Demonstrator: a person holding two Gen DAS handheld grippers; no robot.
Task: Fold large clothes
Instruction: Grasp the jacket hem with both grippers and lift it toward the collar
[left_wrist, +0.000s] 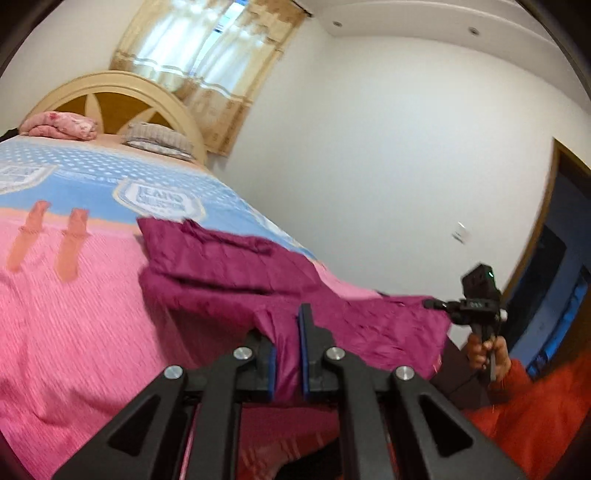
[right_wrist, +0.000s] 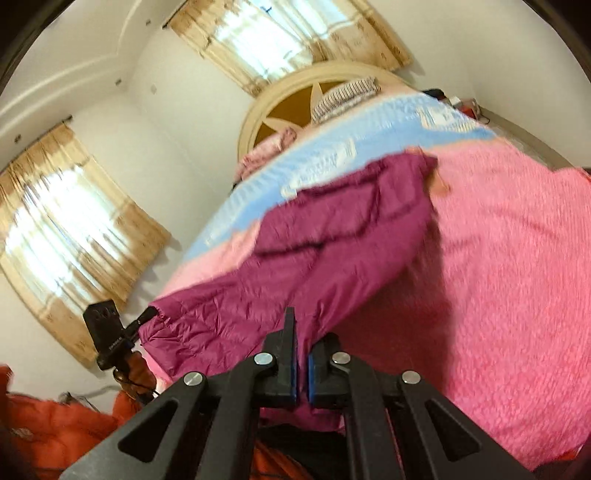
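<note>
Left wrist view: left hand-held gripper (left_wrist: 287, 354) clamps crinkled magenta garment (left_wrist: 236, 266).
Right hand-held gripper (right_wrist: 301, 354): pinches garment's edge.
Bed (left_wrist: 66, 332): pink, ribbed.

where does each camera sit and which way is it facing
Left wrist: on the left gripper, looking along its fingers up the bed toward the headboard; shows the right gripper, hand and orange sleeve.
Right wrist: on the right gripper, tilted, facing the headboard and windows; shows the left gripper.
Shared: the magenta garment, clamped by both grippers.
</note>
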